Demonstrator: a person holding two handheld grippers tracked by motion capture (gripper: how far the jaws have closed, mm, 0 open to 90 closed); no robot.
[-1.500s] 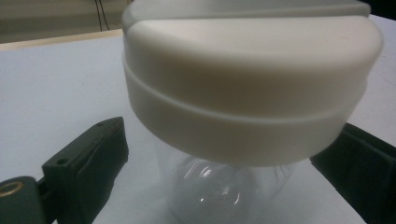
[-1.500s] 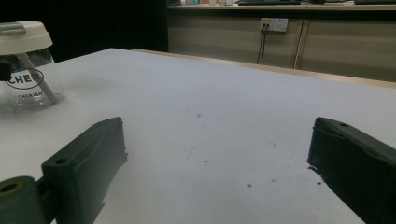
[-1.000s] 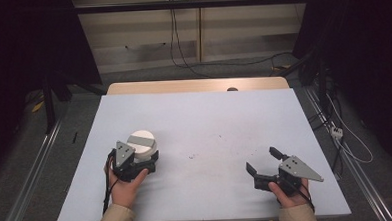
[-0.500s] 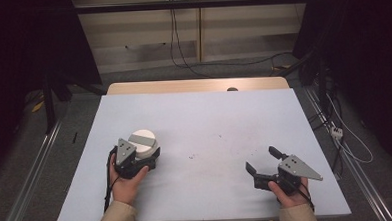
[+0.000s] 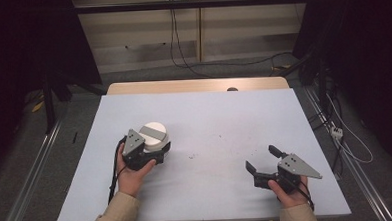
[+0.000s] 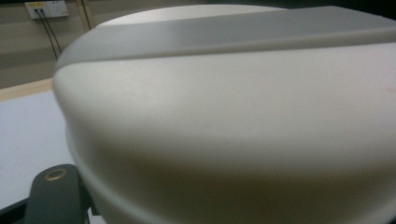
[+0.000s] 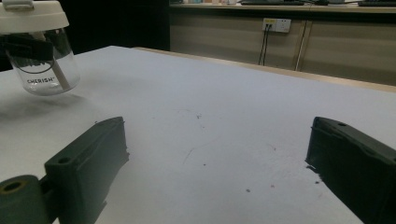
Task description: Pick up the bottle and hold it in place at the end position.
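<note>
- Clear cup with white lid: left half of tabletop, raised just clear of the surface, shadow beneath.
- Long axis close to upright, slightly tilted; lid end up, rounded base down.
- Grey strip crossing the lid top.
- Left gripper: jaws pinching the cup's clear body below the lid.
- Right gripper: jaws spread wide, nothing between, resting low at right front, well apart from the cup.
</note>
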